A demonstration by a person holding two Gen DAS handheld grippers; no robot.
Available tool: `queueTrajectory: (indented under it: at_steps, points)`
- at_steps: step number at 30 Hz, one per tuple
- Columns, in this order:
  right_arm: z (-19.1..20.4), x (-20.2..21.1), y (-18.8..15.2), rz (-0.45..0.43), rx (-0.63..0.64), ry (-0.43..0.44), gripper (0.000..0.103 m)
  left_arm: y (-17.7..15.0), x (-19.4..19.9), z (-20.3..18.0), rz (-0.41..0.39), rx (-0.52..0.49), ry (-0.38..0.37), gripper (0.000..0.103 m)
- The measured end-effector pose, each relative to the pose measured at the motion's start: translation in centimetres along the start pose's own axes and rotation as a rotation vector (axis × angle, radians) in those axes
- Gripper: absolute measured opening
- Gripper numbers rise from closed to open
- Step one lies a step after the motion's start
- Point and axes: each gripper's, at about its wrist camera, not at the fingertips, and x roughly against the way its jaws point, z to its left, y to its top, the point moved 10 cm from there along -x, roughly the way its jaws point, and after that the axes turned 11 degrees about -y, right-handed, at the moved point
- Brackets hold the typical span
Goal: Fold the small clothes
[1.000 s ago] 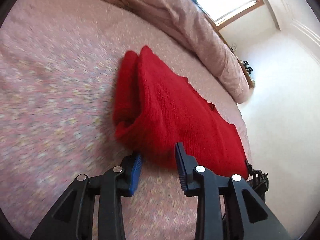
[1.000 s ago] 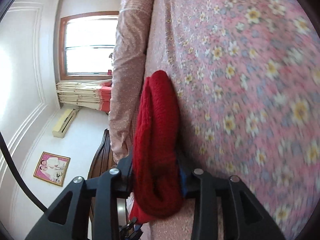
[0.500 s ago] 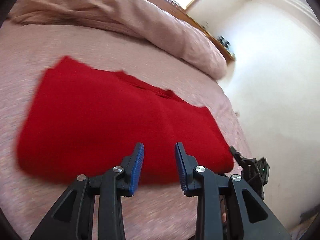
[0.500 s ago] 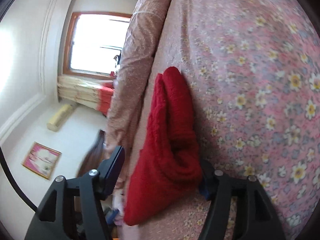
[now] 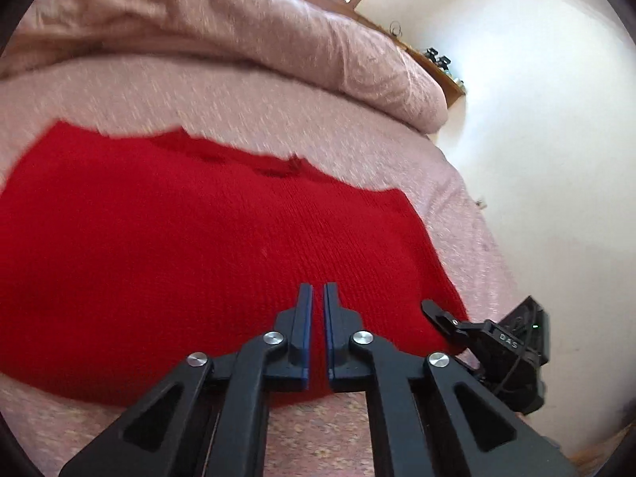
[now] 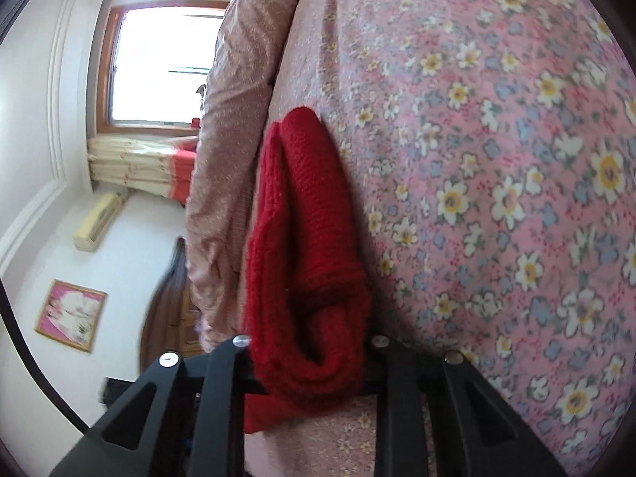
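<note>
A red knitted garment [image 5: 218,246] lies folded flat across the pink flowered bed sheet [image 5: 198,99]. My left gripper [image 5: 314,290] hovers over its near edge. It is shut, its blue pads almost touching with nothing between them. My right gripper [image 5: 441,318] shows at the garment's right end. In the right wrist view the garment's thick folded end [image 6: 302,238] bulges between the right gripper's [image 6: 310,342] fingers. The jaws are closing and press on the cloth, which hides the pads.
A rolled pink duvet [image 5: 238,20] lies along the far side of the bed, with a window [image 6: 159,63] behind it. The bed's edge and a white wall [image 5: 536,119] are just past the garment's right end. A framed picture [image 6: 71,314] hangs on the wall.
My left gripper swept along the garment from its left end toward the right end and its jaws shut. My right gripper opened around the garment's end, then closed on it again.
</note>
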Motion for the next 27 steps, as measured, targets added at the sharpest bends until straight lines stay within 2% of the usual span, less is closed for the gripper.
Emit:
queueTrajectory:
  at_steps: [3,6,8,13,16,19,21,23,25,27]
  points:
    - [0.3,-0.3,-0.2,-0.001,0.008,-0.019,0.023,-0.2,-0.2,0.7,0.025,-0.019,0.049,0.0]
    - [0.7,-0.8,-0.2,-0.004,0.014,-0.025,0.023,-1.7,-2.2,2.8,0.099,-0.022,0.129,0.0]
    - [0.9,-1.0,-0.2,-0.007,0.032,-0.037,0.022,-2.5,-3.3,3.7,0.1,-0.022,0.124,0.0]
    - [2.9,-1.4,0.0,-0.037,0.098,-0.085,0.02,-2.4,-3.3,3.8,0.095,-0.012,0.125,0.0]
    - [6.5,-0.3,0.1,-0.083,0.182,-0.087,0.019,-2.4,-3.4,3.9,0.101,-0.021,0.123,0.0]
    - [11.8,0.3,-0.6,-0.125,0.313,-0.106,0.019,-2.2,-3.3,4.0,0.099,-0.005,0.097,0.0]
    - [15.5,0.1,-1.6,-0.142,0.399,-0.132,0.019,-2.0,-3.0,4.1,0.095,0.018,0.065,0.0]
    - [19.4,-0.7,-3.3,-0.167,0.519,-0.197,0.019,-1.6,-2.0,4.2,0.089,0.045,0.016,0.0]
    - [22.8,-1.7,-4.7,-0.209,0.646,-0.275,0.019,-0.5,2.2,4.3,-0.016,0.108,-0.076,0.0]
    - [25.8,-2.7,-6.8,-0.239,0.74,-0.318,0.019,0.7,7.3,5.4,-0.109,0.099,-0.077,0.0]
